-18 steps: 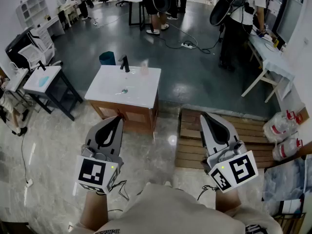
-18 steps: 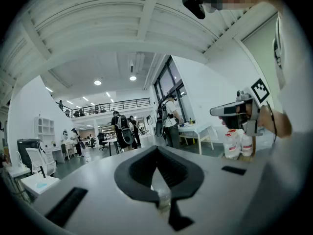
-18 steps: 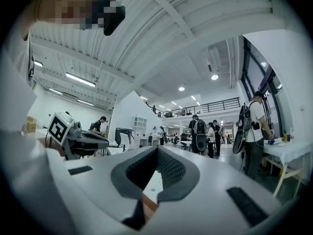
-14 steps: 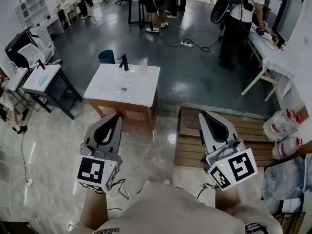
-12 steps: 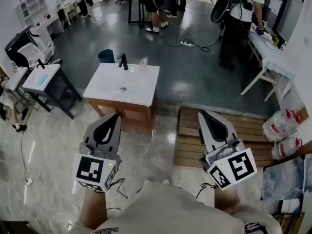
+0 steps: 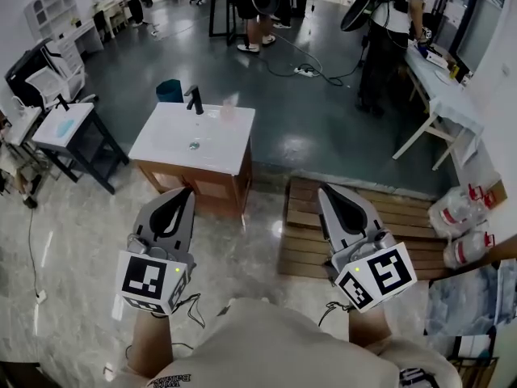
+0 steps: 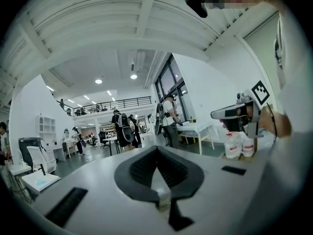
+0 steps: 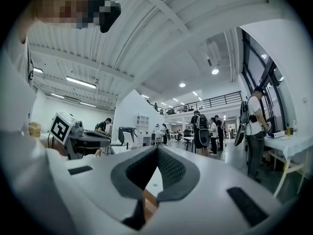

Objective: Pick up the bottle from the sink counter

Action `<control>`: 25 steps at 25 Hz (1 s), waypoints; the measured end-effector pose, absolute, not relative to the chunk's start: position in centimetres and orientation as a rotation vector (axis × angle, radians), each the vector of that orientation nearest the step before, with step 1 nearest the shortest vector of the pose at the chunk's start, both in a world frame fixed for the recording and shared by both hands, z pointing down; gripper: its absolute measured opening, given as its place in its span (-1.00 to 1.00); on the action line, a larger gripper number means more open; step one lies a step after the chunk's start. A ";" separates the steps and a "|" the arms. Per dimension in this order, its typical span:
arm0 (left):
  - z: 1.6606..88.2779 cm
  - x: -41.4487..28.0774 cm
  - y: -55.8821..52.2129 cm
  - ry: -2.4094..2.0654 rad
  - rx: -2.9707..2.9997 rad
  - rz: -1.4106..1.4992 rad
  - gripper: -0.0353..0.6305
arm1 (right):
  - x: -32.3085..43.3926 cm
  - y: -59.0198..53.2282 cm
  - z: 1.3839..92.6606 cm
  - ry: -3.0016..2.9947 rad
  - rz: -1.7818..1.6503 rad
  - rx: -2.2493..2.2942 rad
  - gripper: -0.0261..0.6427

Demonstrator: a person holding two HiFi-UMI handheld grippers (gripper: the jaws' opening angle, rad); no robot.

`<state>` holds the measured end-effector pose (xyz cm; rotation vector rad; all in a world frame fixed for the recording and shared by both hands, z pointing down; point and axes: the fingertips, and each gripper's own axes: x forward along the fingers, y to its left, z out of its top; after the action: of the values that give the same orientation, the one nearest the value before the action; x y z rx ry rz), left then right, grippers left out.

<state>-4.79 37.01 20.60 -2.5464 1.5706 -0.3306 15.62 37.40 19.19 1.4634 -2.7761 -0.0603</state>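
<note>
Cloth of a pale shirt (image 6: 283, 346) fills the bottom edge of the head view, and just beyond it the person holds both tools out over the pale stone floor (image 6: 73, 241). The left grey two-jaw gripper (image 6: 185, 193) has its jaws pressed together with nothing between them, and the right grey two-jaw gripper (image 6: 323, 191) is the same, pinched tight and empty. Beyond the right one lies a slatted wooden pallet (image 6: 420, 217). Ahead of the left one stands a brown wooden cabinet (image 6: 190, 186) carrying the white sink counter (image 6: 222, 152). A black faucet (image 6: 194, 99) rises at the counter's far edge. The small translucent pale bottle (image 6: 228, 111) stands upright on that same far edge, between the faucet and the far right corner. Past the counter sits a blue bin (image 6: 169, 90) on the dark floor, and further off several people stand among desks. Over the last fraction of a second the cabinet, counter and pallet have slid a little to the left in the head view, while the jaws have stayed closed. That reads as a small turn or step by the person, not a reach. The bottle is well apart from both tools and untouched, so the approach has hardly begun. Whichever gripper is chosen will need to open before it closes in on the bottle.
</note>
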 end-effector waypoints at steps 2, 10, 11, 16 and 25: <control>20.8 -4.2 36.9 1.579 -2.537 -0.335 -0.88 | 16.2 37.2 19.6 -2.773 -0.061 1.452 -0.93; 23.1 -2.7 36.3 1.644 -2.496 -0.379 -0.88 | 19.5 35.8 21.6 -2.767 -0.031 1.471 -0.93; 23.3 -2.8 36.1 1.659 -2.485 -0.381 -0.88 | 19.7 35.7 21.8 -2.768 -0.028 1.470 -0.93; 24.2 -3.0 35.1 1.692 -2.474 -0.370 -0.88 | 19.6 34.2 22.7 -2.772 -0.035 1.445 -0.93; 25.5 -3.2 31.0 1.699 -2.488 -0.288 -0.88 | 19.4 30.2 23.7 -2.773 -0.066 1.478 -0.93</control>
<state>-3.22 30.95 25.48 -2.4878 1.6988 -0.2876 19.43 30.16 23.72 1.4784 -2.7732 -0.0664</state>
